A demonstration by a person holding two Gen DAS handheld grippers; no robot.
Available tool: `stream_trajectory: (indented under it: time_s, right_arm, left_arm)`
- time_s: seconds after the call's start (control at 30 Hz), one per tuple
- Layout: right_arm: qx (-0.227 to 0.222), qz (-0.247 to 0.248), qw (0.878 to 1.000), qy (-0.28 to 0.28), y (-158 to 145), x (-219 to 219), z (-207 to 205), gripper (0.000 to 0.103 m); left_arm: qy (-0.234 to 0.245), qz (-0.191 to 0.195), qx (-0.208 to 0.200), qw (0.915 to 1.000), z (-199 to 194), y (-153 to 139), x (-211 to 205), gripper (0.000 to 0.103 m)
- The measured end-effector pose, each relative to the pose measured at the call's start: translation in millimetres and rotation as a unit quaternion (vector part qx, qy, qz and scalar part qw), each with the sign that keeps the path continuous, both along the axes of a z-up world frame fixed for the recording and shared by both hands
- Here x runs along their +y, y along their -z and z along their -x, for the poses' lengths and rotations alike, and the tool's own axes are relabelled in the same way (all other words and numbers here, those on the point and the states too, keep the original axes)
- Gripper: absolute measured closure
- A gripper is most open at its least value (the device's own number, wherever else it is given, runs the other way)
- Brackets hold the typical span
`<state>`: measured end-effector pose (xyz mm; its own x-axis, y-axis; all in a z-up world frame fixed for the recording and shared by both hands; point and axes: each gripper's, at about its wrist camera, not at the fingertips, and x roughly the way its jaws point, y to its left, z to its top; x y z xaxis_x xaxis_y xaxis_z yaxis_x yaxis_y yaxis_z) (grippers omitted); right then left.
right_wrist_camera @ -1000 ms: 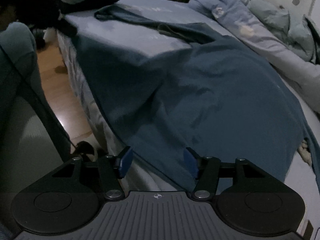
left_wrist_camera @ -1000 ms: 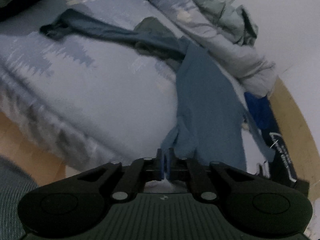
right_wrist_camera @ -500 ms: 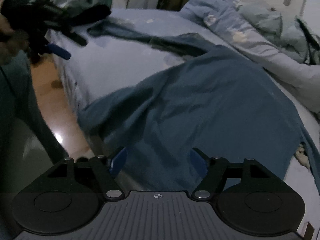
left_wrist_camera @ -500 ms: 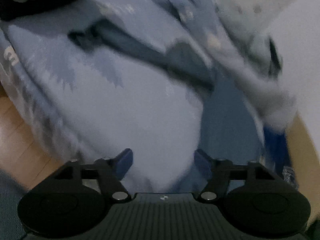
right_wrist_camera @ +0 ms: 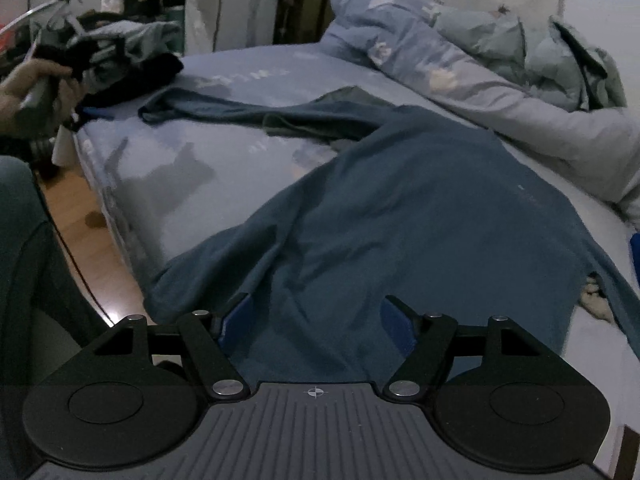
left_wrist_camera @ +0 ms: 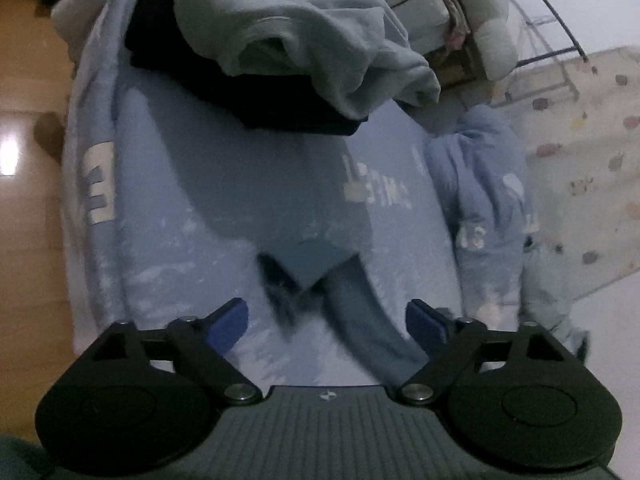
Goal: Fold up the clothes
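My left gripper (left_wrist_camera: pixel 326 318) has let go of the shirt's hem and swung along the bed (left_wrist_camera: pixel 192 208) to the far sleeve (left_wrist_camera: pixel 316 264); its jaws are opening, nothing pinched between them. The sleeve end lies just ahead of those jaws, its length running back toward the shirt (right_wrist_camera: pixel 400 216), so the left hand is nearer. The right gripper (right_wrist_camera: pixel 316 320) hangs spread over the near hem, not gripping. The shirt is dark blue, rumpled, sprawled across the bed.
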<state>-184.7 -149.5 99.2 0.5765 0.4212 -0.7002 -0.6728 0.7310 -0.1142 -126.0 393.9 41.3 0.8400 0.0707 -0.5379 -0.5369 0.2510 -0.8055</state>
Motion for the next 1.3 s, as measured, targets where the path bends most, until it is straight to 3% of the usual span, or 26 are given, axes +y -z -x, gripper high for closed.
stream_trajectory:
  time_s: [0.17,0.27,0.37,0.47,0.5,0.57,0.63,0.7,0.73,0.8,0.9,0.97,1.0,1.07,1.13,1.3]
  right_arm:
    - [0.005,-0.003,1.0,-0.006,4.0,16.1,-3.1,0.029]
    - [0.006,0.0,1.0,-0.015,4.5,24.0,-2.4,0.029]
    - [0.005,0.006,1.0,-0.019,3.2,26.7,-1.1,0.029]
    - [0.004,0.009,1.0,-0.016,1.2,25.5,-1.5,0.029]
    - [0.003,0.01,1.0,-0.015,0.5,24.6,-1.7,0.029]
    - [0.003,0.01,1.0,-0.012,-0.8,22.0,-2.4,0.028]
    - [0.002,0.01,1.0,-0.008,-1.5,19.5,-3.1,0.028]
    - [0.004,0.009,1.0,-0.006,-0.4,17.6,-4.5,0.028]
    - [0.005,0.008,1.0,-0.004,0.4,17.1,-5.4,0.028]
    - [0.008,0.004,1.0,-0.002,1.5,17.9,-8.5,0.028]
    - [0.009,-0.012,1.0,0.003,-0.6,21.6,-17.0,0.028]
    - [0.007,-0.029,1.0,0.007,-5.9,27.6,-28.5,0.028]
    - [0.006,-0.042,0.999,0.01,-10.8,31.3,-36.6,0.028]
    - [-0.001,-0.071,0.997,0.016,-25.4,40.5,-56.5,0.027]
    - [-0.015,-0.099,0.995,0.024,-41.8,50.3,-77.6,0.022]
    - [-0.062,-0.17,0.982,0.052,-87.2,74.4,-140.3,0.017]
  left_arm:
    - [0.021,0.033,-0.016,0.9991,-20.6,2.9,-0.4,0.016]
    - [0.016,0.035,-0.012,0.9992,-35.1,13.5,-1.8,0.026]
    - [0.006,0.034,0.004,0.9994,-43.8,23.7,4.9,0.044]
    - [0.001,0.033,0.026,0.9991,-48.5,30.1,12.3,0.076]
    - [0.004,0.026,0.031,0.9992,-48.8,30.0,15.2,0.099]
    - [0.018,0.002,0.013,0.9997,-44.3,18.6,18.0,0.098]
    - [0.039,-0.027,-0.037,0.9982,-33.2,-1.7,16.2,0.099]
    - [0.081,-0.053,-0.087,0.9915,-21.9,-19.1,8.0,0.101]
    - [0.108,-0.065,-0.097,0.9872,-16.9,-25.6,1.3,0.101]
    - [0.155,-0.072,-0.075,0.9824,-11.8,-27.1,-11.7,0.102]
    - [0.183,-0.063,-0.037,0.9803,-9.2,-12.7,-25.3,0.086]
    - [0.186,-0.07,-0.024,0.9798,-11.5,-5.5,-33.0,0.069]
    - [0.181,-0.074,-0.025,0.9803,-14.1,-4.7,-37.3,0.054]
    - [0.173,-0.083,-0.037,0.9807,-21.2,-5.9,-46.6,0.042]
    - [0.162,-0.094,-0.052,0.9809,-29.1,-7.5,-56.6,0.02]
    - [0.117,-0.145,-0.103,0.9771,-53.3,-21.6,-67.3,0.0]
